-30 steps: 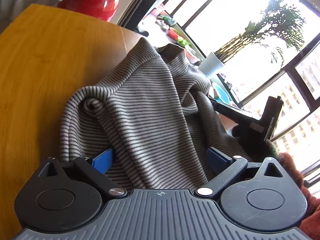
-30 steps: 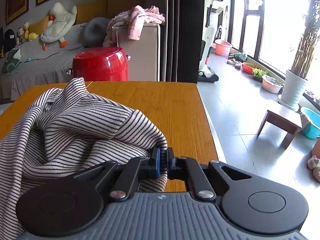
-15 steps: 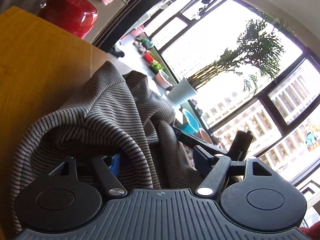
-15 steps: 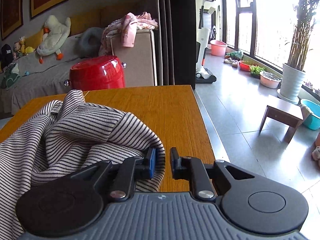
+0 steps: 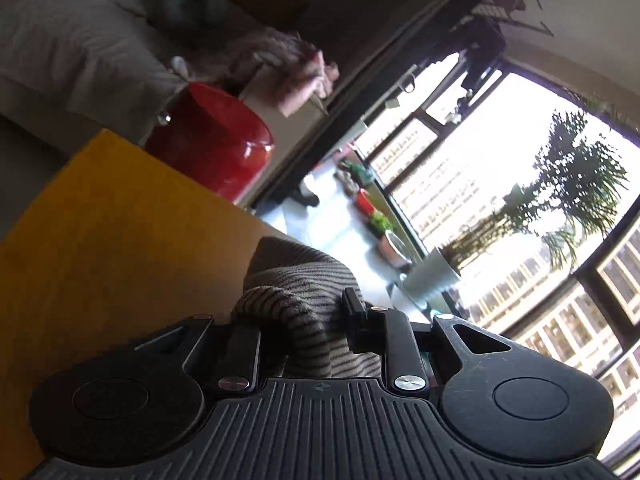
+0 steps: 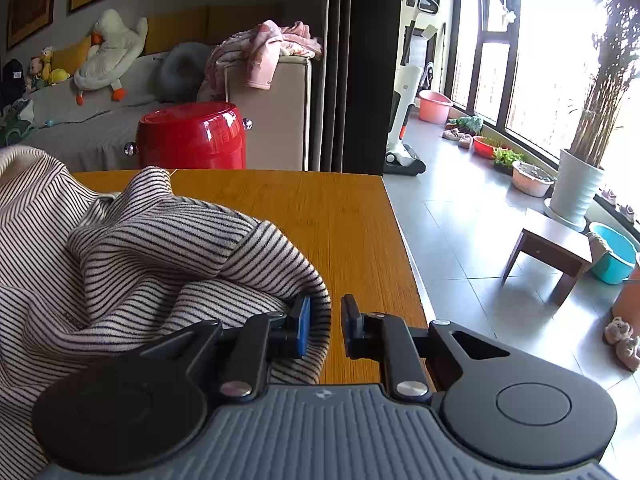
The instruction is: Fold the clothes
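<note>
A black-and-white striped garment (image 6: 132, 256) lies bunched on the wooden table (image 6: 332, 216). My right gripper (image 6: 324, 326) is open, its jaws a little apart, and the garment's hem edge hangs loosely between them near the table's right edge. In the left wrist view my left gripper (image 5: 304, 320) has closed on a thick bunch of the striped garment (image 5: 304, 280), which fills the gap between the fingers and covers the left pad. The view is tilted and lifted above the table (image 5: 132, 248).
A red round stool (image 6: 192, 136) stands behind the table's far edge, with a sofa and a beige cabinet with pink clothes (image 6: 264, 48) beyond. On the right are the floor, a small wooden stool (image 6: 548, 248), a potted plant (image 6: 576, 188) and basins by the windows.
My left gripper closed from wide open onto a bunch of the garment and tilted upward. My right gripper went from shut on the hem to open, releasing it.
</note>
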Available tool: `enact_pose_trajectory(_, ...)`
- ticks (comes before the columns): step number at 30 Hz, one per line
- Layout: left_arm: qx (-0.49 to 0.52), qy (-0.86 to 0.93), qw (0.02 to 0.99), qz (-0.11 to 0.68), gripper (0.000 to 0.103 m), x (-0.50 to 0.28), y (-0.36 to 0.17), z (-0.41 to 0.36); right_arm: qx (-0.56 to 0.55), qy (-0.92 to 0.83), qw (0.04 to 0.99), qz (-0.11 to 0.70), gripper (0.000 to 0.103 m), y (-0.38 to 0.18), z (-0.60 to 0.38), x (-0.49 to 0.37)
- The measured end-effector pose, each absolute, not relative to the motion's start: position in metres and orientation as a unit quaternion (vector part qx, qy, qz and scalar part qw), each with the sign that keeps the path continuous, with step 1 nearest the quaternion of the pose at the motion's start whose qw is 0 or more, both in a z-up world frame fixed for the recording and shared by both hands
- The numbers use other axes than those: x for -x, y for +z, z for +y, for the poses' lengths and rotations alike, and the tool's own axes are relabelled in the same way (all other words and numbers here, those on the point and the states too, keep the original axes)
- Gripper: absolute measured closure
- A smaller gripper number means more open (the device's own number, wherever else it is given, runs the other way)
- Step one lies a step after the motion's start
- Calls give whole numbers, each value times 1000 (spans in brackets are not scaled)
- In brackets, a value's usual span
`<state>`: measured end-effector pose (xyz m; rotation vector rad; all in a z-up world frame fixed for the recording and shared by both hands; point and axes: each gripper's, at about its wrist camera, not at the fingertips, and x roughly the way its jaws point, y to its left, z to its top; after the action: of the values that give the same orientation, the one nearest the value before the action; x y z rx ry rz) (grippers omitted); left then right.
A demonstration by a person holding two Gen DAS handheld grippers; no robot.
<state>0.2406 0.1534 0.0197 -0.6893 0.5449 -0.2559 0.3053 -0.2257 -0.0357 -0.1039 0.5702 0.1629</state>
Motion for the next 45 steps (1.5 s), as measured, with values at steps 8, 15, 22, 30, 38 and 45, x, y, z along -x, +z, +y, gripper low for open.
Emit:
enact_pose_trajectory(8, 336, -87, 885, 310, 78, -259, -15, 182, 75, 116, 960, 244, 78, 4, -218, -302)
enact_pose_trajectory(15, 368, -109, 871, 306, 73, -254, -34, 198, 117, 255, 925, 258, 48, 14, -141, -319)
enact_pose_trajectory(22, 383, -112, 864, 307, 73, -243, -43, 217, 228, 310, 877, 287, 97, -26, -48, -355)
enact_pose_trajectory(30, 380, -86, 865, 316, 74, -238, -56, 230, 218, 225, 910, 271, 97, -22, -53, -425)
enact_pose_trajectory(38, 380, -95, 864, 317, 66, -244, -56, 225, 76, 177, 932, 307, 46, 15, -163, -395)
enact_pose_trajectory(45, 354, -85, 873, 325, 61, -241, -47, 215, 83, 159, 906, 382, 69, -40, -190, -361)
